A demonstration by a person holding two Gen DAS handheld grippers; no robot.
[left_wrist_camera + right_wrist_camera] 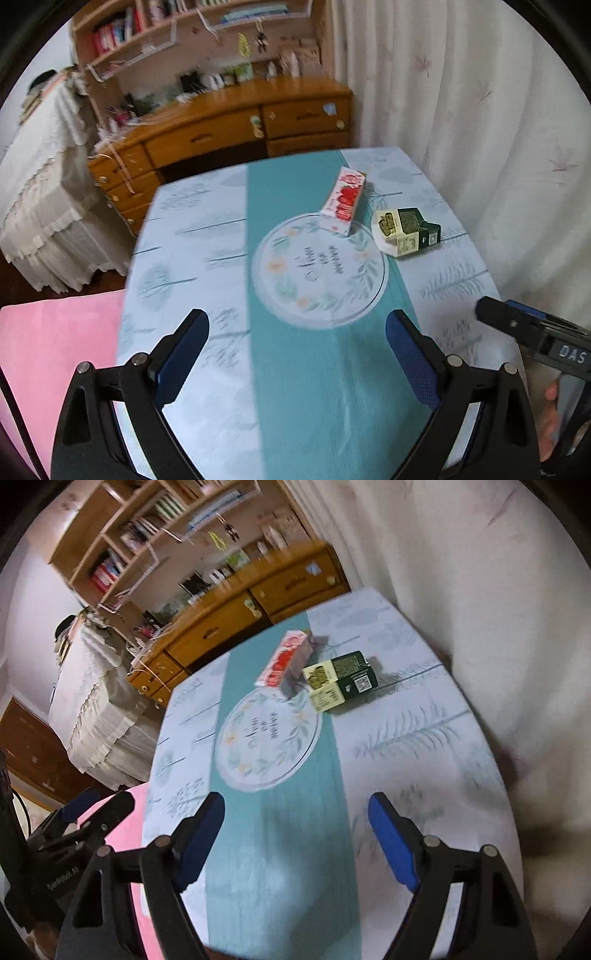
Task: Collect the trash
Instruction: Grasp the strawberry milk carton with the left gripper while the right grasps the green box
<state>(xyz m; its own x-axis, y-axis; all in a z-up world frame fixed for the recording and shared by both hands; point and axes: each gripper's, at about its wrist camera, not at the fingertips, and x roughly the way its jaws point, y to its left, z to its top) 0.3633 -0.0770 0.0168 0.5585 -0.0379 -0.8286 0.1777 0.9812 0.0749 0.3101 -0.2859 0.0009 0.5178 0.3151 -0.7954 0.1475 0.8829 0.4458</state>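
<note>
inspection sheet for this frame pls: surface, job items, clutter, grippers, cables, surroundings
Surface: table under a pale blue cloth with a teal stripe and printed round wreath.
Job's things: red-and-white carton lying at the wreath's far edge; green-and-cream carton beside it, nearer the curtain.
Clutter: nothing seen on the table.
Grippers: left gripper and right gripper both open, empty, short of the cartons.
Cables: nothing seen on the table.
Surroundings: wooden dresser with shelves, white curtain, pink cushion.
</note>
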